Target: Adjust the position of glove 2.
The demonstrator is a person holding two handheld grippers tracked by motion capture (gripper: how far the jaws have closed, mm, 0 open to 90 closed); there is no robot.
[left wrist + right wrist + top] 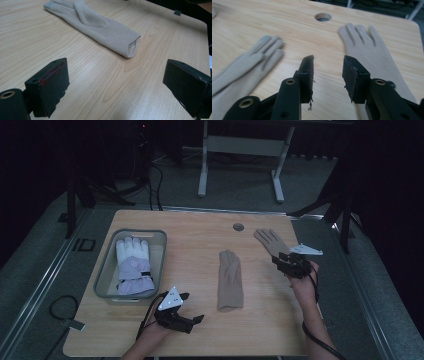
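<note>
Two beige gloves lie flat on the wooden table. One glove (pixel 229 280) (pixel 97 25) (pixel 249 65) lies in the middle, fingers pointing away, cuff toward the person. The other glove (pixel 270 242) (pixel 367 47) lies at the right with its fingers spread. My right gripper (pixel 286 262) (pixel 328 67) hovers at that glove's cuff end; its jaws stand partly apart with bare wood between them, and the glove runs beneath the right jaw. My left gripper (pixel 197 319) (pixel 117 85) rests low near the front edge, wide open, pointing at the middle glove's cuff, a short way off.
A clear plastic bin (pixel 107 270) at the left holds a thick white and lavender glove (pixel 133 265). A round hole (pixel 238 227) (pixel 323 17) is cut in the table near its far edge. A desk frame and cables stand on the floor beyond the table.
</note>
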